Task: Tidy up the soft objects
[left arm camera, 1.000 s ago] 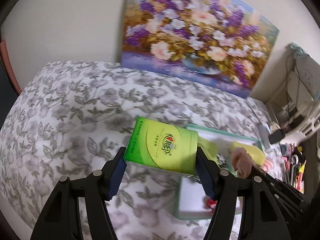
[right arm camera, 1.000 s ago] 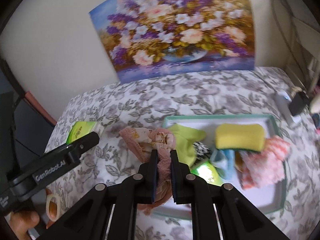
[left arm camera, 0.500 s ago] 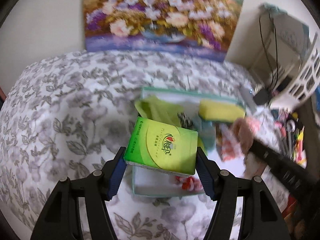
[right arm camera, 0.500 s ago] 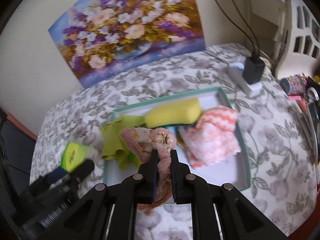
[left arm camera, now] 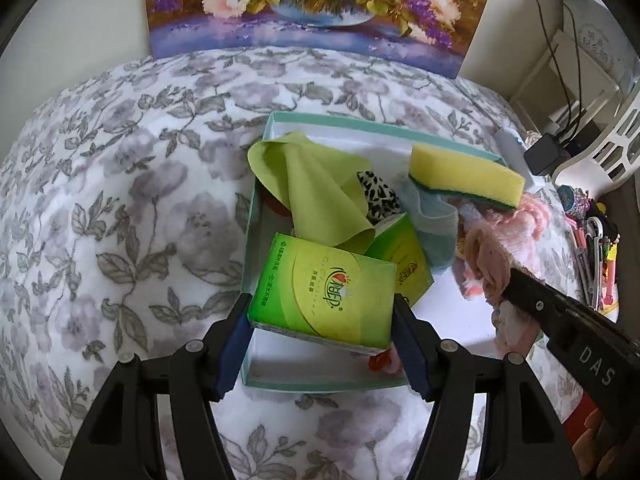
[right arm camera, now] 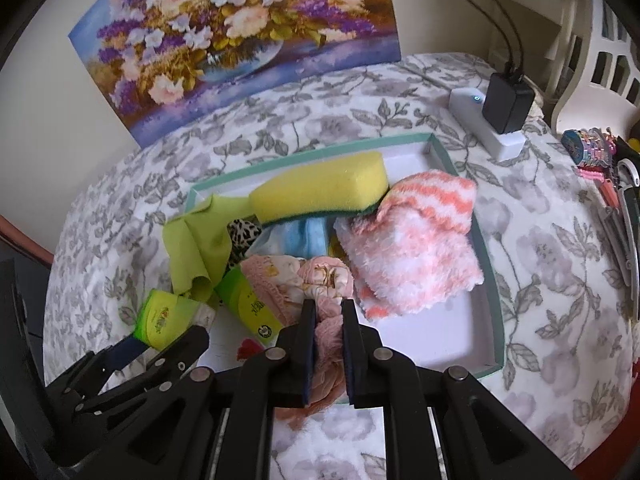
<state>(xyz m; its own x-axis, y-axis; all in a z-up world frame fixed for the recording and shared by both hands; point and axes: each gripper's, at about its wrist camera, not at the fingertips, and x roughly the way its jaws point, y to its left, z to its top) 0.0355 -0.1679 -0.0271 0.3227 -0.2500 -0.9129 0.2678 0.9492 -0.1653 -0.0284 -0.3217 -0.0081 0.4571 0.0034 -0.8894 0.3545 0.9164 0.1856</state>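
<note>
- While over the tray (left arm camera: 256,216), left gripper (left arm camera: 322,320) jaws pinch green tissue pack (left arm camera: 324,292).
- Right gripper (right arm camera: 329,312) jaws pinch pink cloth (right arm camera: 300,280), fluffy towel (right arm camera: 412,256) just ahead.

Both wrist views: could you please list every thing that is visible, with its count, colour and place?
tray: 1, teal rim, white inside, on the bed
tissue packs: 2, green; one in the left claw, one in the tray
sponge: 1, yellow with green base, at the tray's far side
green cloth: 1, over the tray's left edge
fluffy cloth: 1, pink, orange and white, right part of the tray
blue cloth: 1, under the sponge
spotted cloth: 1, black and white, mid tray
pink cloth: 1, in the right claw
bedcover: 1, white with grey flowers
painting: 1, flowers, against the wall
charger: 1, black, on a white block
left claw: 1, black
right claw: 1, black
</note>
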